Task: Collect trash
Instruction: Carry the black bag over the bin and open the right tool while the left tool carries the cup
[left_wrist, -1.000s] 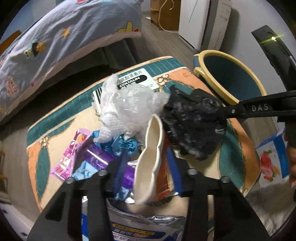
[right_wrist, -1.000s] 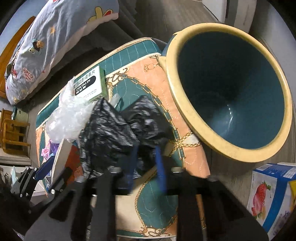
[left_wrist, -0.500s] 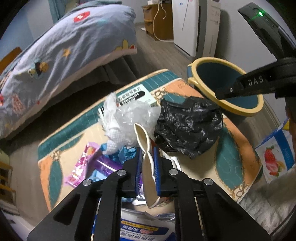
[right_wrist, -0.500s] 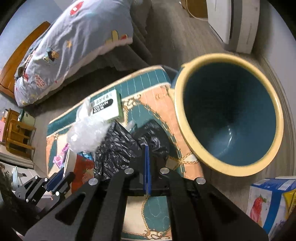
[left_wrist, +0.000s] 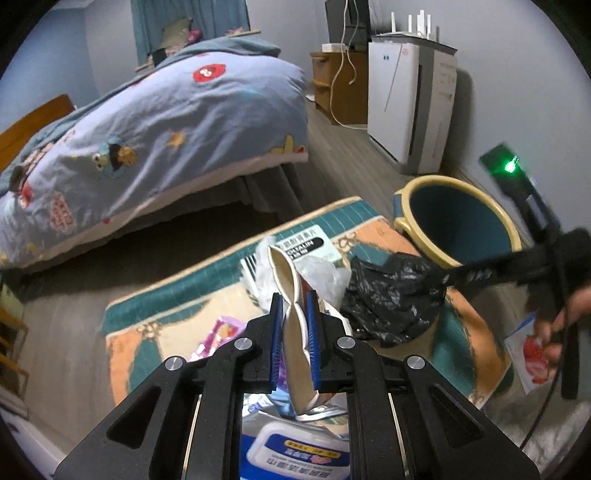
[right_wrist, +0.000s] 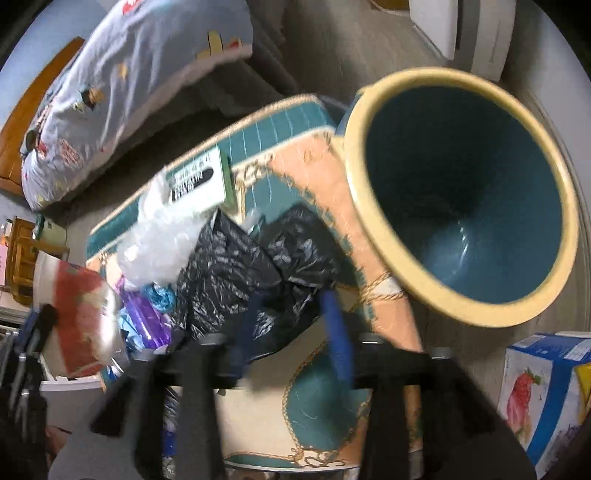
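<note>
A quilted teal-and-peach patterned mat (left_wrist: 472, 332) lies on the grey wood-plank floor (left_wrist: 354, 162). On the mat lie a crumpled black plastic bag (left_wrist: 391, 299), a crumpled clear plastic bag (right_wrist: 159, 236), a white-and-green medicine box (right_wrist: 199, 181) and purple wrappers (right_wrist: 144, 317). A teal bin with a cream rim (right_wrist: 465, 195) stands at its edge.

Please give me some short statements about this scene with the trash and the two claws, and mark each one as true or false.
1. The left claw is shut on a flattened paper cup. True.
2. The trash bin already holds the black plastic bag. False: the bin looks empty; the bag lies on the patterned mat beside it.
3. The right claw is clamped tight on the bag. False: its jaws are opening, with the bag's edge between them, not pressed.
4. A white box with a black label lies on the mat beyond the clear plastic bag. True.
5. The bin is red inside. False: it is teal inside with a yellow rim.
</note>
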